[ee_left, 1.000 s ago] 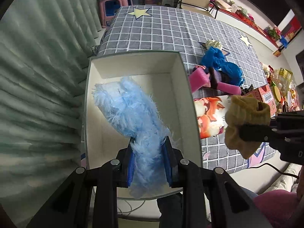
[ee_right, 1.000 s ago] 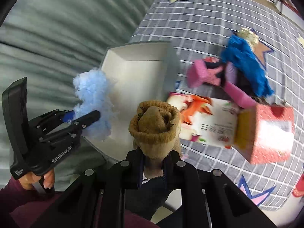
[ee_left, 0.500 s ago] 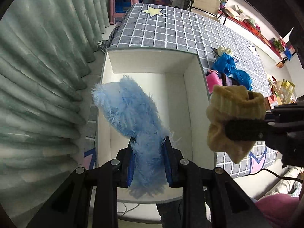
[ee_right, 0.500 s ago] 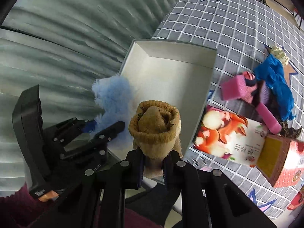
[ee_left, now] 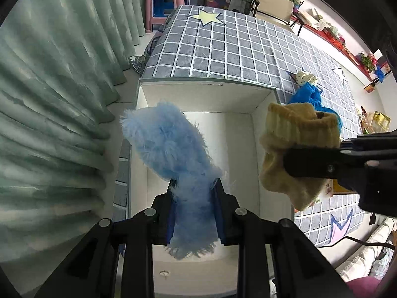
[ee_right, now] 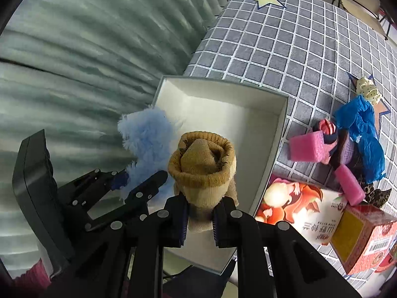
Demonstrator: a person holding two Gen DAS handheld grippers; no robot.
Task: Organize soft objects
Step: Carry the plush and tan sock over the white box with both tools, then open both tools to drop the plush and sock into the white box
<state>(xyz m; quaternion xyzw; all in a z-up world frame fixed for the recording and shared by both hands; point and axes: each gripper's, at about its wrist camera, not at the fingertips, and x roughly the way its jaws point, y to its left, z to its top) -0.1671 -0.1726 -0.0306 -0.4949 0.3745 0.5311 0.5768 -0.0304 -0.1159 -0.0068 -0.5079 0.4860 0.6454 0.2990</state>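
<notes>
My left gripper [ee_left: 196, 213] is shut on a fluffy light-blue sock [ee_left: 171, 149], hanging over the left half of an open white box [ee_left: 208, 99]. My right gripper [ee_right: 199, 219] is shut on a rolled tan sock [ee_right: 202, 166] above the same box [ee_right: 223, 114], near its front. In the left wrist view the tan sock [ee_left: 297, 149] hangs over the box's right wall. In the right wrist view the blue sock [ee_right: 146, 134] and the left gripper [ee_right: 139, 183] sit just left of the tan sock. The box's visible floor is bare.
The box rests on a grey checked cloth [ee_right: 285, 42]. Right of it lie pink foam blocks [ee_right: 307, 146], a blue crumpled cloth [ee_right: 362, 134], a printed carton [ee_right: 305, 208] and a red-and-yellow box [ee_right: 367, 236]. Green curtains [ee_left: 49, 99] hang along the left.
Both grippers have moved left and slightly down over the box with their socks. The tan sock went from above the printed carton to above the box. Both grips are unchanged.
</notes>
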